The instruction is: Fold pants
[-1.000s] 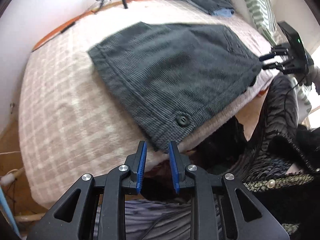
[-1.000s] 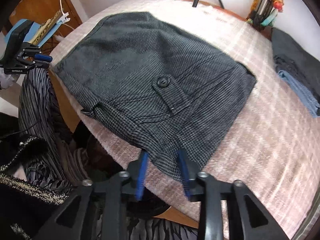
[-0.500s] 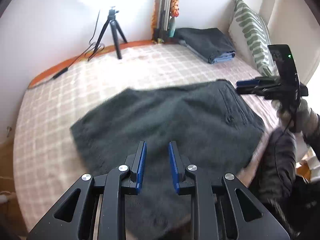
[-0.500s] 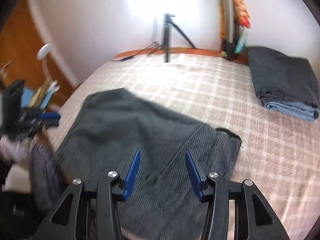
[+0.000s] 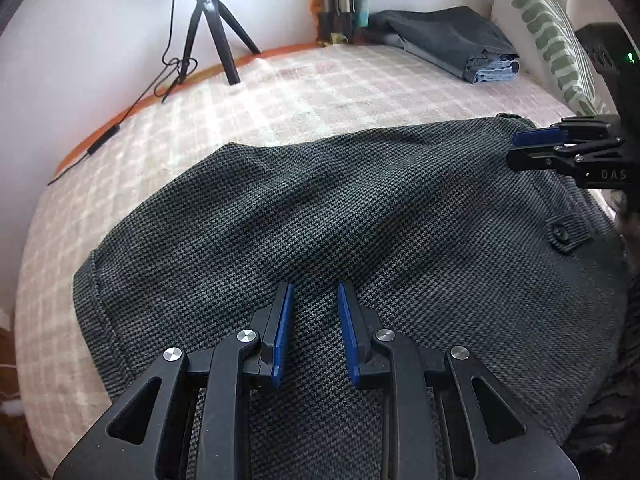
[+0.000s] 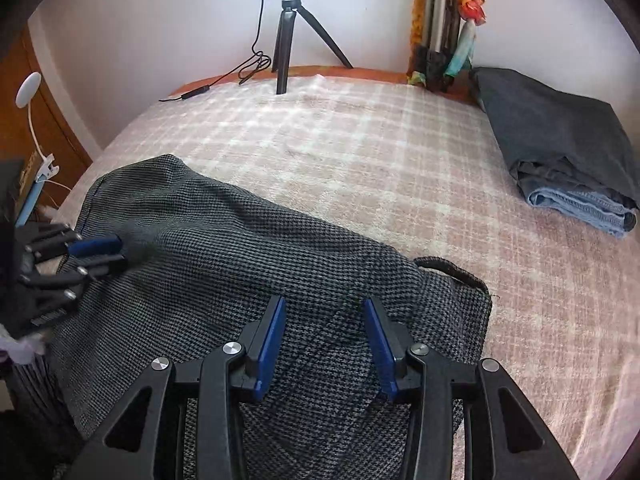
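Dark grey houndstooth pants (image 5: 360,216) lie folded into a broad rectangle on the checked bedspread (image 5: 280,92); they also show in the right wrist view (image 6: 248,256). My left gripper (image 5: 312,300) hovers open and empty over the near-left part of the pants. My right gripper (image 6: 324,316) hovers open and empty over the near-right part, close to a belt loop (image 6: 452,270). A buttoned pocket flap (image 5: 564,234) shows at the right. Each gripper appears in the other's view: the right one (image 5: 520,148), the left one (image 6: 116,252).
A stack of folded dark and blue jeans (image 6: 568,156) lies at the far right of the bed (image 6: 360,128). A black tripod (image 6: 292,36) with a cable stands at the back edge. A green-patterned pillow (image 5: 548,32) leans at the right. Wooden furniture (image 6: 24,92) stands left.
Both grippers have risen from the near edge of the bed and moved forward over the pants. The views now look across the bed toward the wall. Both stay open.
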{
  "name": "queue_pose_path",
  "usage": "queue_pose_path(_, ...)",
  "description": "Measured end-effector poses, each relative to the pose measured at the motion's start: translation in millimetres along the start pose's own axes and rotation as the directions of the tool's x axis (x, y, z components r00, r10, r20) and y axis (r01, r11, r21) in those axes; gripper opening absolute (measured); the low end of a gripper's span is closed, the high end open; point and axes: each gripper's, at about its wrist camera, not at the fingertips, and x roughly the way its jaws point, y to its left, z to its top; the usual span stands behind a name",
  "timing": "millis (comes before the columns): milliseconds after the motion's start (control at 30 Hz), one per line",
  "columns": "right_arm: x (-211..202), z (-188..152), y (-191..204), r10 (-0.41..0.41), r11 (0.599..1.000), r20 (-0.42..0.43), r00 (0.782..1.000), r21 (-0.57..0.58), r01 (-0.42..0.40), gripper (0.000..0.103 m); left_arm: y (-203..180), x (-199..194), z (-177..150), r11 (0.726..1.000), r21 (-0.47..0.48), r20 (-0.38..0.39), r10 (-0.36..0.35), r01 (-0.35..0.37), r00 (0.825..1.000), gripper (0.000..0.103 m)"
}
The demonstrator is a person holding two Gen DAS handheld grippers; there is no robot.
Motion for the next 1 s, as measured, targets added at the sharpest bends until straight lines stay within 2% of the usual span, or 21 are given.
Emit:
queue_pose_path(100, 1, 0, 3, -0.017, 1.000, -0.006, 1.000, -0.023, 0.017, 0.043, -3, -5, 5, 1.000, 0.005, -0.004, 0.015, -0.015, 1.000, 0.022)
queue_pose_path(200, -1, 2, 5, -0.013, 1.000, -0.003, 1.000, -0.023, 0.013, 0.043, -5, -18, 22, 1.000, -0.014, 0.051, -0.015, 0.016, 0.999, 0.022)
queue_pose_path(267, -5, 2, 2, 0.017, 1.000, 0.007, 1.000, 0.014, -0.017, 0.043, -11, -19, 33, 0.999, -0.018, 0.076, -0.038, 0.040, 0.996, 0.022)
queue_pose_path(400, -15, -1, -2, 0.042, 0.997, 0.029, 0.999, 0.062, -0.043, 0.043, -26, -1, 49, 0.998, -0.012, 0.069, -0.057, 0.058, 0.996, 0.022)
queue_pose_path(533, -33, -9, -9, 0.059, 0.990, 0.054, 0.997, 0.122, -0.065, 0.044, -34, 23, 49, 0.999, -0.004, 0.036, -0.044, 0.045, 0.998, 0.022)
queue_pose_path(600, -47, -18, -18, 0.059, 0.982, 0.072, 0.996, 0.174, -0.071, 0.050, -33, 29, 44, 0.998, -0.012, 0.037, -0.058, 0.058, 0.998, 0.022)
queue_pose_path(700, -68, -33, -38, 0.060, 0.956, 0.101, 0.993, 0.281, -0.086, 0.062, -33, 28, 41, 0.998, -0.004, 0.064, -0.062, 0.063, 0.996, 0.022)
queue_pose_path(833, -85, -62, -63, 0.088, 0.899, 0.102, 0.991, 0.420, -0.123, 0.063, -29, 17, 43, 0.997, -0.030, 0.081, -0.066, 0.068, 0.995, 0.022)
queue_pose_path(1000, -97, -95, -69, 0.122, 0.866, 0.088, 0.989, 0.478, -0.149, 0.064, -33, -21, 36, 0.997, -0.009, 0.129, -0.081, 0.083, 0.988, 0.022)
